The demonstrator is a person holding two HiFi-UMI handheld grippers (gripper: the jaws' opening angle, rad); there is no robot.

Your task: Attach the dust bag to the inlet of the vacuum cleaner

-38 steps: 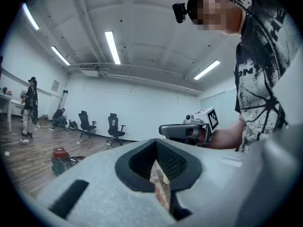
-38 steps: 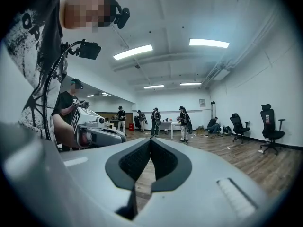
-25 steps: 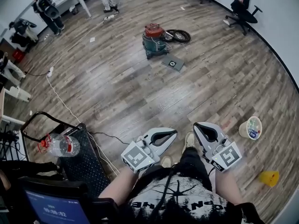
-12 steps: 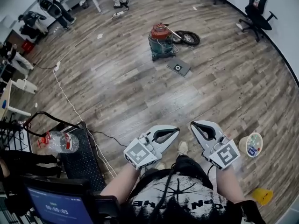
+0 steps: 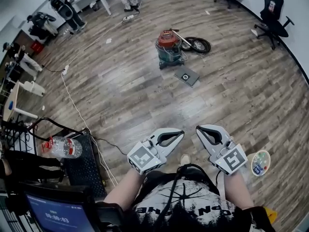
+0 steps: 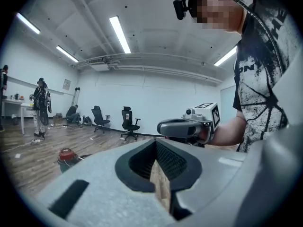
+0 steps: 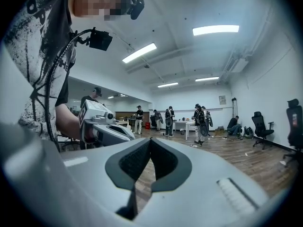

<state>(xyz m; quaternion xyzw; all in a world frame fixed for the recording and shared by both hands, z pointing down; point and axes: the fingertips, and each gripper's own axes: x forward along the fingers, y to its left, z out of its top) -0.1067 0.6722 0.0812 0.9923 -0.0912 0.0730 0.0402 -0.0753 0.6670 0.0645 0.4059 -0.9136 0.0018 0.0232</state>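
Well, the wooden floor [image 5: 120, 95] fills most of my head view, broad and largely bare. Far ahead on it stands the vacuum cleaner [image 5: 169, 47], a green drum with a red top, and its black hose [image 5: 198, 45] lies coiled just beside it on the right. At the lower left I see a black cart [image 5: 87, 168]. The dust bag [image 5: 186, 76] lies flat on the floor near the drum, on my side of it: a grey square with a round hole, not touching the machine. Low in the view I hold the left tongs [image 5: 181, 132] and the right tongs [image 5: 198, 128] side by side, close to my body and well apart from the vacuum cleaner, tips pointing toward it. Each gripper view shows its jaws pressed together with nothing between them. A plastic bottle [image 5: 63, 147] lies on the cart, and a small round bowl [image 5: 260, 163] sits on the floor at my right.
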